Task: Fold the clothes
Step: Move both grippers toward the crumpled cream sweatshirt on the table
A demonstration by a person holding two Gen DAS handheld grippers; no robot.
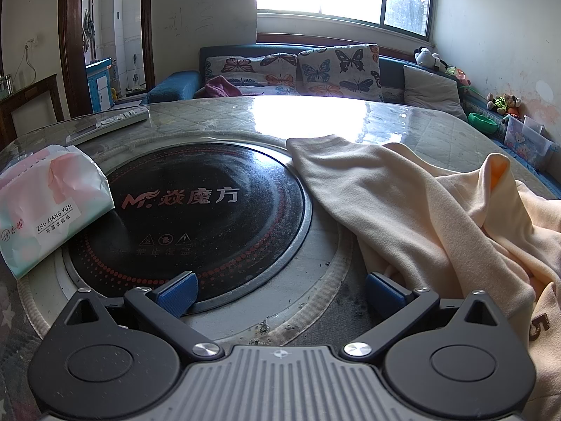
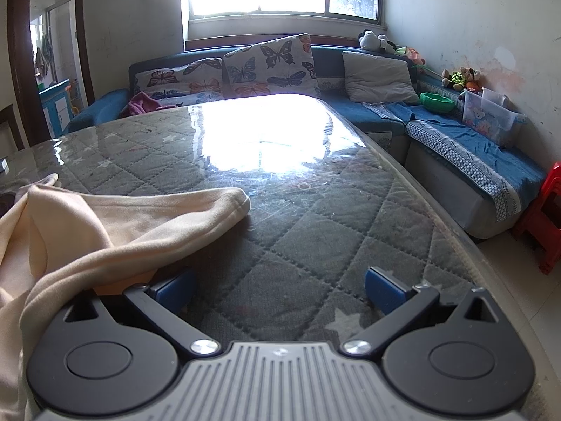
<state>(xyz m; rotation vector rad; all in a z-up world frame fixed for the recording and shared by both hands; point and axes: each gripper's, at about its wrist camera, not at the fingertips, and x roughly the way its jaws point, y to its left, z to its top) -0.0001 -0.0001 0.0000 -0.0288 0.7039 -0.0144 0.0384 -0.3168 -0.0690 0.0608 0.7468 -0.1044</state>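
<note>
A cream-coloured garment [image 1: 420, 210] lies crumpled on the glass-topped table, one sleeve stretched toward the far side. In the right wrist view the same garment [image 2: 105, 217] fills the left, its sleeve end pointing right. My left gripper [image 1: 280, 293] is open above the table, with nothing between its blue pads; the cloth lies just beside its right finger. My right gripper [image 2: 278, 289] is open too, over the bare quilted tabletop, the garment's edge close to its left finger.
A black round induction plate [image 1: 196, 217] is set into the table [image 2: 315, 217]. A tissue pack [image 1: 45, 207] and a remote control [image 1: 108, 124] lie at the left. A blue sofa [image 2: 455, 129] with cushions runs behind, and a red stool [image 2: 543, 217] stands at the right.
</note>
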